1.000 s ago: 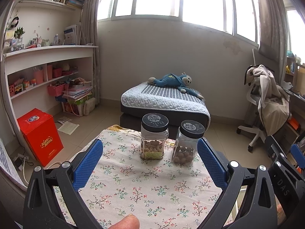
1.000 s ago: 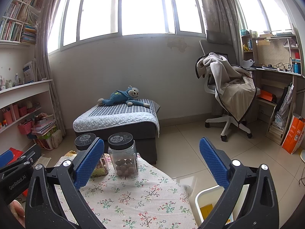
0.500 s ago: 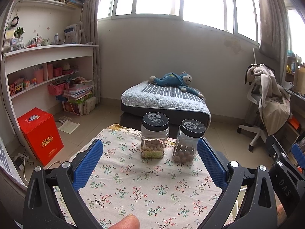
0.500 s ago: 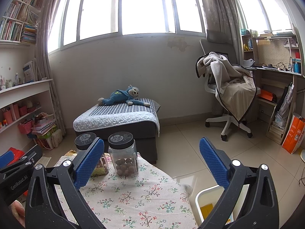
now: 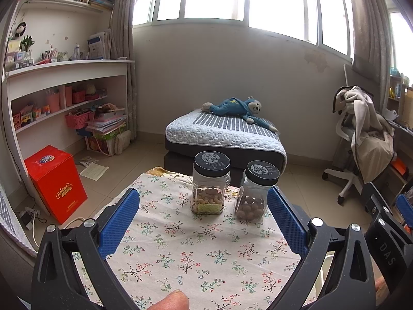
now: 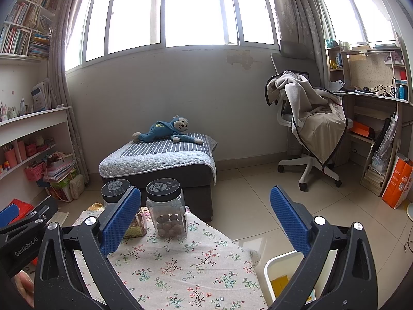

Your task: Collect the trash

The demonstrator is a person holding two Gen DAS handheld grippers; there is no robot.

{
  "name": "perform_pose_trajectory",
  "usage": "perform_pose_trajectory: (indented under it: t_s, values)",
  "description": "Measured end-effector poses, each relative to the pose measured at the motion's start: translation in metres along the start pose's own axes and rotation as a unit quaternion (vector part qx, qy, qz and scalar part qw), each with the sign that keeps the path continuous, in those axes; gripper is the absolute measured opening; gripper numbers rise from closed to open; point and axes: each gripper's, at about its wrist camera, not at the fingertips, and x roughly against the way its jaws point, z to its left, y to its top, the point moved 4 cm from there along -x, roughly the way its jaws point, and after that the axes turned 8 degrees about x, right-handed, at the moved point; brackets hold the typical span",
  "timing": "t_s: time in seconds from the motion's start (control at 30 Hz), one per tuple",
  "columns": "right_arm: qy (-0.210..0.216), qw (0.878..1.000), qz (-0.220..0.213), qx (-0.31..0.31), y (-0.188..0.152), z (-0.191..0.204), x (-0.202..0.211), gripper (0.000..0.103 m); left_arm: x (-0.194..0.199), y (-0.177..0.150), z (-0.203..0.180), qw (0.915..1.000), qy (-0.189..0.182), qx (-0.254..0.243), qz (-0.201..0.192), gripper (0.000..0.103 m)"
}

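My left gripper [image 5: 204, 217] is open and empty above a small table with a floral cloth [image 5: 196, 255]. My right gripper [image 6: 205, 217] is open and empty over the table's right edge. A white bin [image 6: 277, 266] with something yellow inside stands on the floor right of the table, below the right gripper. No loose trash shows on the cloth. Two clear jars with black lids stand at the far end: one with cashews [image 5: 210, 187] and one with round nuts [image 5: 254, 191], the latter also in the right wrist view [image 6: 167, 208].
A low bed with a blue plush monkey [image 5: 232, 107] lies beyond the table. A red box [image 5: 55, 180] and shelves stand at the left. A draped office chair [image 6: 309, 129], a desk and an orange bag [image 6: 396, 182] stand at the right.
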Motion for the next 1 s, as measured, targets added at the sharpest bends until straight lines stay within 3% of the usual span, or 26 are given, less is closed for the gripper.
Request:
perform_pose_trajectory:
  t_s: [0.33, 0.6, 1.0]
  values:
    - [0.005, 1.000, 0.004, -0.002, -0.0035, -0.0011, 0.0001, 0.096, -0.0024, -0.0011, 0.0024, 1.0000, 0.005, -0.002, 0.002, 0.096]
    - [0.005, 1.000, 0.004, -0.001, -0.0034, -0.0013, -0.0004, 0.096, -0.0025, -0.0027, 0.0021, 0.9999, -0.016, -0.005, 0.003, 0.095]
    - [0.006, 1.000, 0.005, 0.000, -0.0044, -0.0026, -0.0007, 0.096, 0.0014, -0.0012, -0.0042, 0.9998, -0.020, -0.008, -0.002, 0.094]
